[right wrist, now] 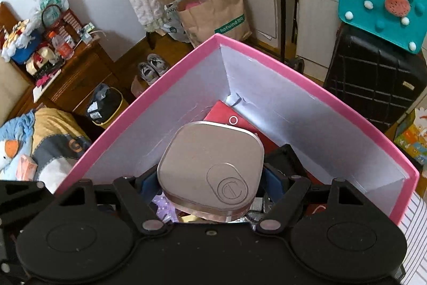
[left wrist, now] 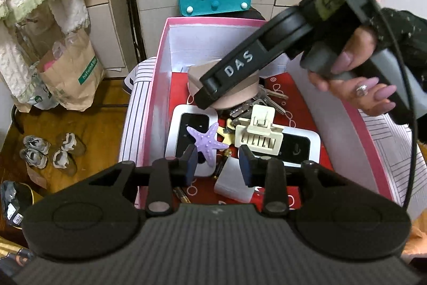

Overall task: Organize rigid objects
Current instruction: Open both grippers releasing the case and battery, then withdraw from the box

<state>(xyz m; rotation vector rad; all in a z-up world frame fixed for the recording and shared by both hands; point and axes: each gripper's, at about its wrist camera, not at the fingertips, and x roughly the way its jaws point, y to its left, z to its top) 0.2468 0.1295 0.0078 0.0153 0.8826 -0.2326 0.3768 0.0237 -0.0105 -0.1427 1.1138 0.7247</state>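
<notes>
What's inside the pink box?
In the pink box: a purple starfish, a cream hair clip, keys, two white gadgets and a beige case. The red bottom is mostly covered.

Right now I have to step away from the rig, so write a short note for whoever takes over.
Right tool: shut on the beige rounded case, held over the pink box.
Left tool: open, nothing between its pads, low over the box's near end.
Already in the box: purple starfish, cream hair clip, keys, two white devices, a small white block.
Done: those items are boxed.
Left: set the case down in the box and release it. Anything outside the box is not visible.
</notes>
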